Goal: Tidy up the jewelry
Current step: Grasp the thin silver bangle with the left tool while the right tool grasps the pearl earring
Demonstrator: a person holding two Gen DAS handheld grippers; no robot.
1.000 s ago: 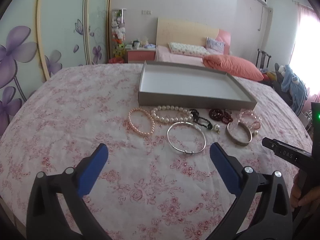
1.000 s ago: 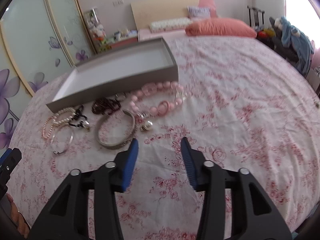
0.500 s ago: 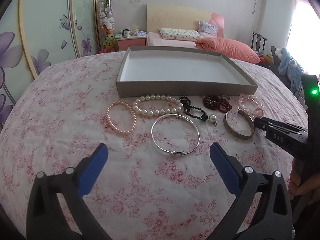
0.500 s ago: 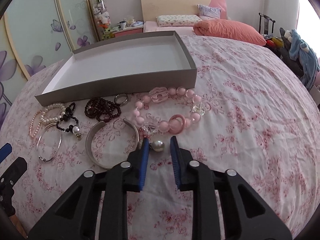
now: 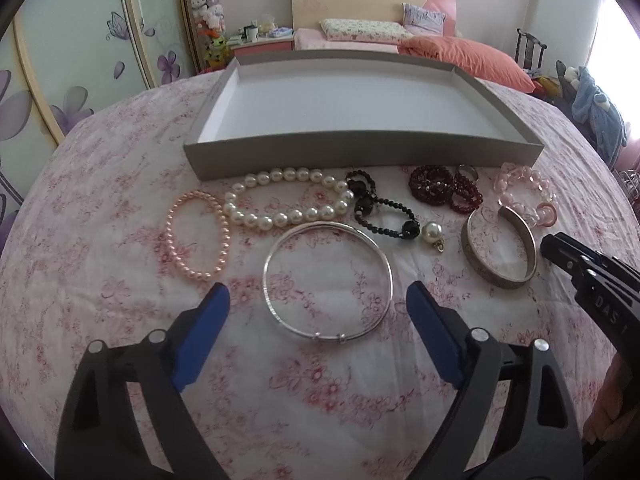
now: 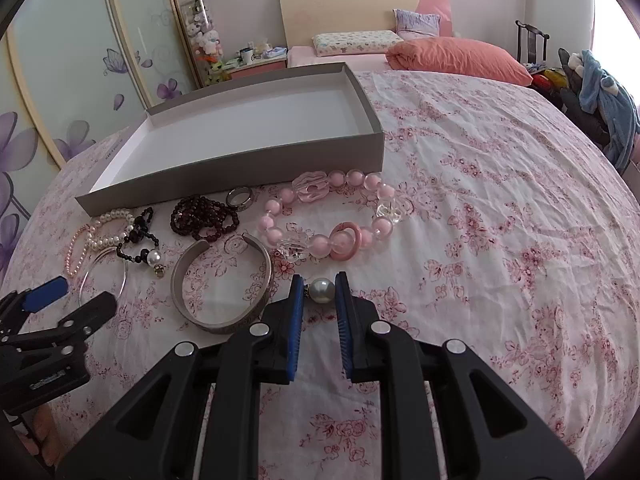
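Right gripper [image 6: 318, 290] had narrowed over last second, fingers now bracketing pearl earring [image 6: 322, 290] at cuff's [image 6: 224, 280] 3 o'clock, grip unconfirmed. Left gripper [image 5: 318, 308] released, spread, advanced to bangle [image 5: 328, 280]. Tray [image 5: 360, 150] at 12 o'clock, unfilled.

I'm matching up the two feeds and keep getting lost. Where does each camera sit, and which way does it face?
Left wrist: on the left gripper, low over the bedspread, facing the grey tray and headboard; its open blue fingers flank the silver bangle.
Right wrist: on the right gripper, further right, facing the same way; its fingers bracket a pearl pendant, contact unclear.
Shared: tray, bangle, wide cuff, pink bead bracelet; each shows the other gripper.
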